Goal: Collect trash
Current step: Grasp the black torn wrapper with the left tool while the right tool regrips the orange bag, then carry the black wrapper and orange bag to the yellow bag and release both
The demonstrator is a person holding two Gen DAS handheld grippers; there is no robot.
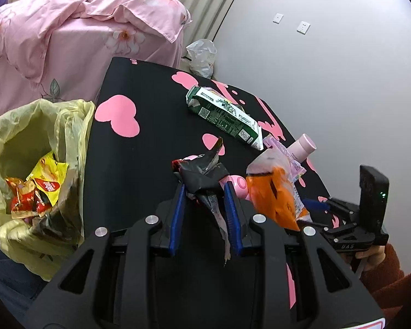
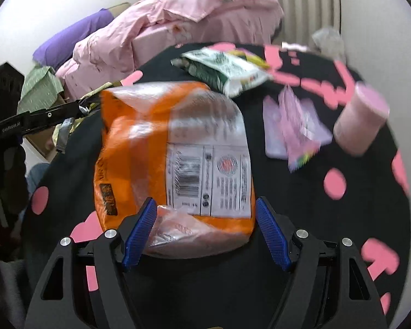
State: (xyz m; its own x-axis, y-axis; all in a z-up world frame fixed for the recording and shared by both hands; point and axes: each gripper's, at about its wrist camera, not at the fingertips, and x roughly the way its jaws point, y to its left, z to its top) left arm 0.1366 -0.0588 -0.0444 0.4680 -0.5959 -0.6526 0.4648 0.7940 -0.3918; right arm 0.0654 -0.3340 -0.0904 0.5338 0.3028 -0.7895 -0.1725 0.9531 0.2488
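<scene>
The left gripper (image 1: 205, 192) is clenching its fingers on a crumpled dark wrapper (image 1: 202, 175) above the black surface (image 1: 139, 164), beside the yellow trash bag (image 1: 27, 142) (wrappers already inside). The right gripper (image 2: 205, 219), fingers spread wide, is straddling an orange packet (image 2: 150, 142) without pressing it.

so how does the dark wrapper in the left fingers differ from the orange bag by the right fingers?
The dark wrapper is crumpled, black and silvery; the orange bag is fuller, flatter and carries a white barcode label. The wrapper is pinched in the left gripper; the bag lies between the right gripper's open fingers, which haven't closed on it. The bag looks larger. Both are above the black table.
</scene>
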